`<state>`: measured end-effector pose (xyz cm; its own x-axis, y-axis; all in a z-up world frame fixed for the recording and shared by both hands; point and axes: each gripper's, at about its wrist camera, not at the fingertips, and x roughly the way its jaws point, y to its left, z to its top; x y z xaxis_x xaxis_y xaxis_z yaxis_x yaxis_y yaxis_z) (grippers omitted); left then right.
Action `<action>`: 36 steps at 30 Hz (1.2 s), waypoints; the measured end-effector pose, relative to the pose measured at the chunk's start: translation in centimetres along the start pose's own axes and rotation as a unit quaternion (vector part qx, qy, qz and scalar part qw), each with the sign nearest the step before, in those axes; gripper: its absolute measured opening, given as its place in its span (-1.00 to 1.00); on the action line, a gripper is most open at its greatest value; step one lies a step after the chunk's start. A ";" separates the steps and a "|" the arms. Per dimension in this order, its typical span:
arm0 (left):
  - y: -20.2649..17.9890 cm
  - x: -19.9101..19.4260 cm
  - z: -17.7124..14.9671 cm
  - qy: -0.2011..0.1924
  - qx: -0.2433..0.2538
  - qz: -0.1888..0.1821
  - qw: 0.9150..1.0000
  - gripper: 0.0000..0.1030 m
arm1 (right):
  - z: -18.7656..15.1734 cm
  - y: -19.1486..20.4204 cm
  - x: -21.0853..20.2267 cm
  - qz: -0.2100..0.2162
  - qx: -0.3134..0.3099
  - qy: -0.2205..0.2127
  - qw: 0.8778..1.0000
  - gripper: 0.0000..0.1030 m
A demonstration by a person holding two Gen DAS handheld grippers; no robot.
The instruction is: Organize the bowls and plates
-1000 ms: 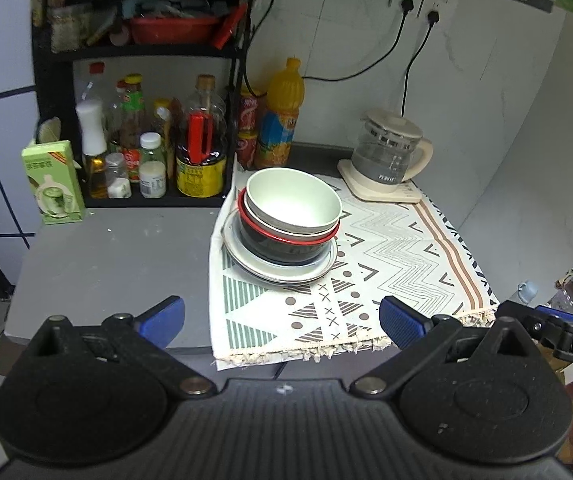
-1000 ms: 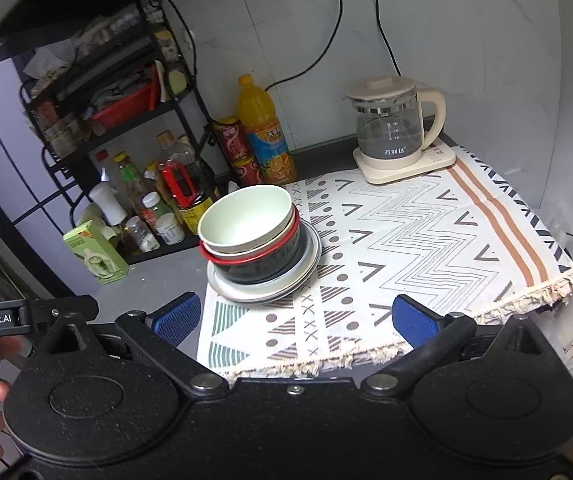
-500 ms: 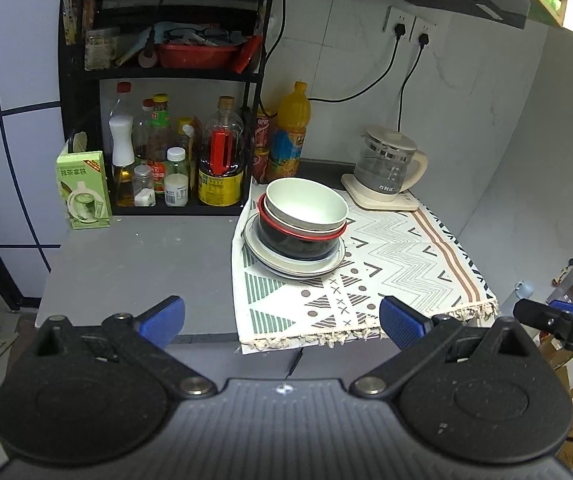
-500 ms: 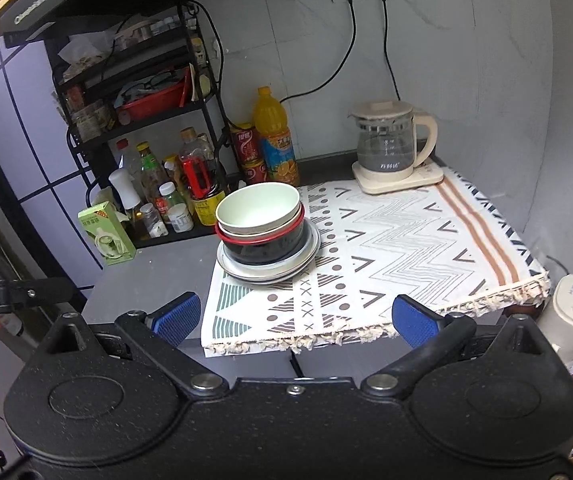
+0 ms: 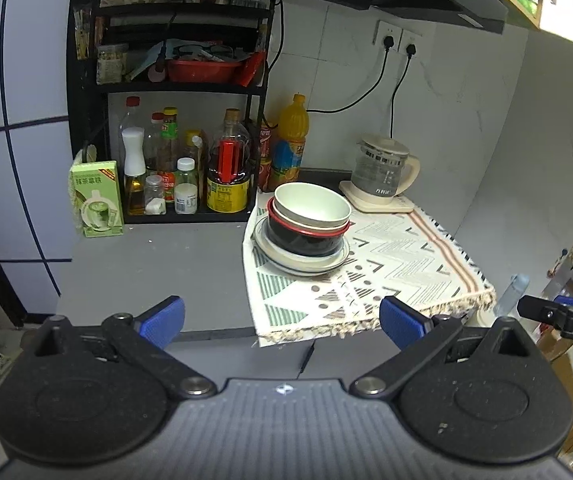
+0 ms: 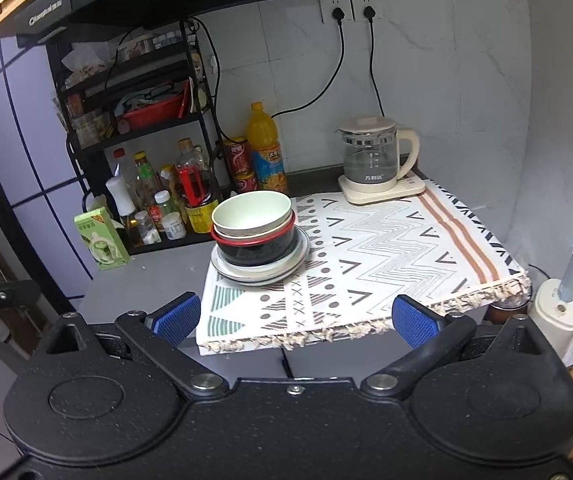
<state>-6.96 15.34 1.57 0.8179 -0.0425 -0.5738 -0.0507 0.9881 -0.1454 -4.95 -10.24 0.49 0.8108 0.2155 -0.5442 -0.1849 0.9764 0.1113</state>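
Both grippers have pulled back from the counter (image 5: 158, 264) over the last second, so it now sits smaller and farther off in both views. On it, the patterned cloth (image 6: 386, 264) covers the right side. The stack of bowls (image 5: 306, 220) sits on plates (image 6: 260, 270) at the cloth's back left corner, untouched. Left gripper (image 5: 282, 320) and right gripper (image 6: 294, 320) are both spread wide and hold nothing. With everything nested and both tools retreating, the tidying looks finished.
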 end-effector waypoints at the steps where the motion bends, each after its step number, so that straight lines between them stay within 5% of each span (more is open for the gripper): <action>1: 0.0 -0.2 -0.3 0.000 0.003 0.000 1.000 0.99 | -0.3 0.1 -0.1 -0.002 0.000 0.003 1.000 0.99; 19: -1.6 -3.3 -5.5 0.004 0.005 0.008 1.000 0.99 | -4.3 2.7 -2.7 -0.013 -0.001 0.002 1.000 0.99; 36: -0.9 -3.1 -6.1 0.012 -0.014 0.009 1.000 0.99 | -6.1 4.5 -3.4 -0.028 -0.013 -0.003 1.000 0.99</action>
<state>-12.92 13.65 -1.41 0.8028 -0.0286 -0.5956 -0.0816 0.9842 -0.1572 -11.99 -6.64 -2.24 0.8239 0.1607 -0.5434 -0.1529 0.9864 0.0599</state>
